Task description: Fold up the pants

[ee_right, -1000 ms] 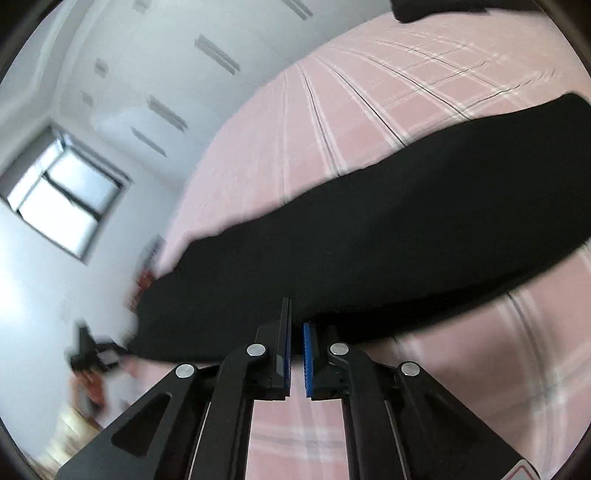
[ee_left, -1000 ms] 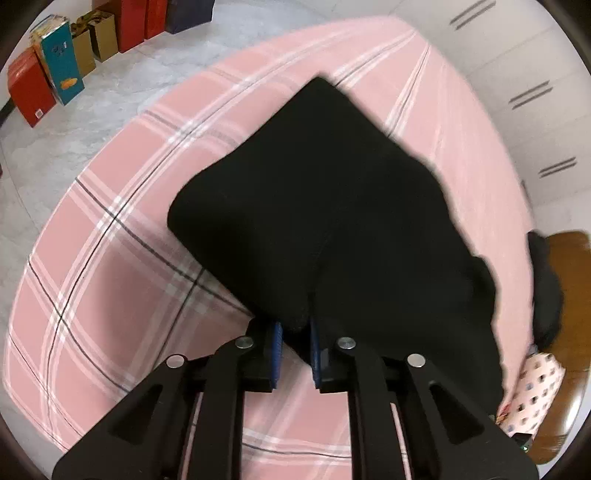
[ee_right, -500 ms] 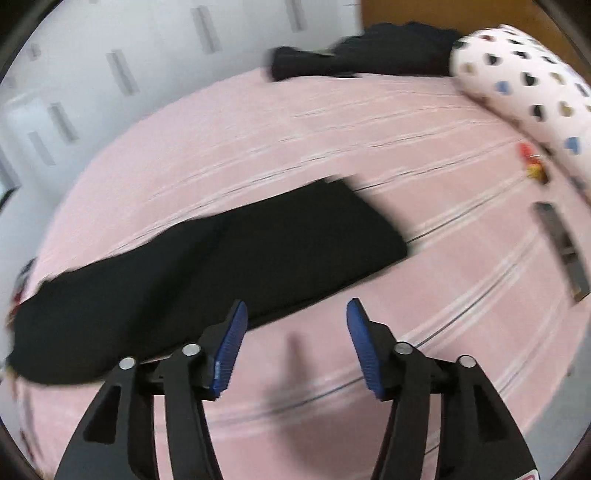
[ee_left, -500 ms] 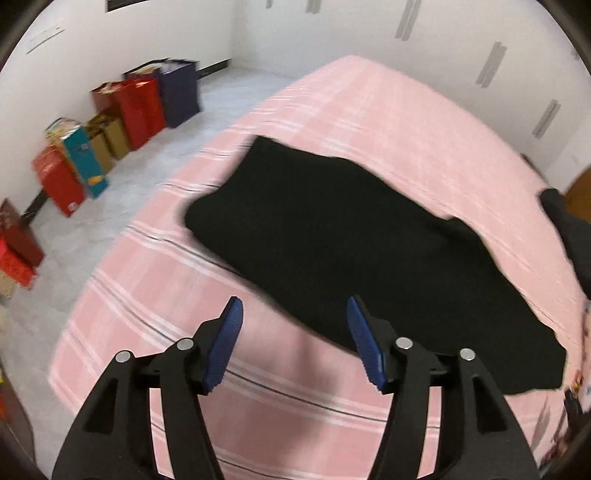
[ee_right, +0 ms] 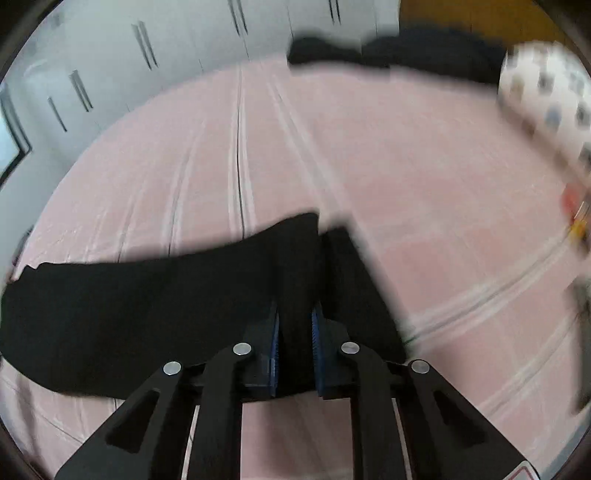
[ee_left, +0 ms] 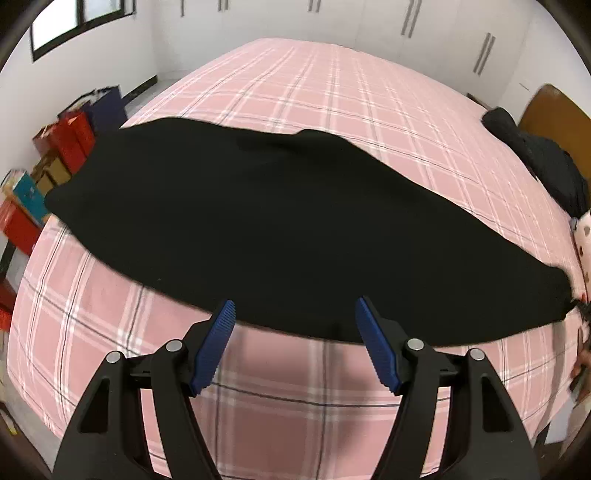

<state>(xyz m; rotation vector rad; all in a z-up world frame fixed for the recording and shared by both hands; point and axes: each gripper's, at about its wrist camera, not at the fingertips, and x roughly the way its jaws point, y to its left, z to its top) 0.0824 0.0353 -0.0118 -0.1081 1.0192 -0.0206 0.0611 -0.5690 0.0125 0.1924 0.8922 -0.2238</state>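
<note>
The black pants (ee_left: 266,229) lie in a long folded strip across the pink plaid bed (ee_left: 332,103). My left gripper (ee_left: 295,321) is open and empty, just in front of the strip's near edge. In the right wrist view my right gripper (ee_right: 295,325) is shut on the right end of the pants (ee_right: 147,295); black cloth fills the gap between the blue pads (ee_right: 273,332). That view is blurred by motion.
A pile of dark clothes (ee_left: 539,158) and a heart-patterned pillow (ee_left: 583,236) lie at the headboard end on the right. Coloured boxes and bags (ee_left: 62,147) stand on the floor to the left. White wardrobes (ee_left: 406,18) line the far wall.
Both grippers let go of the pants and opened half a second ago. Since then my right gripper has closed on the right end of the pants. The left has drawn back, open.
</note>
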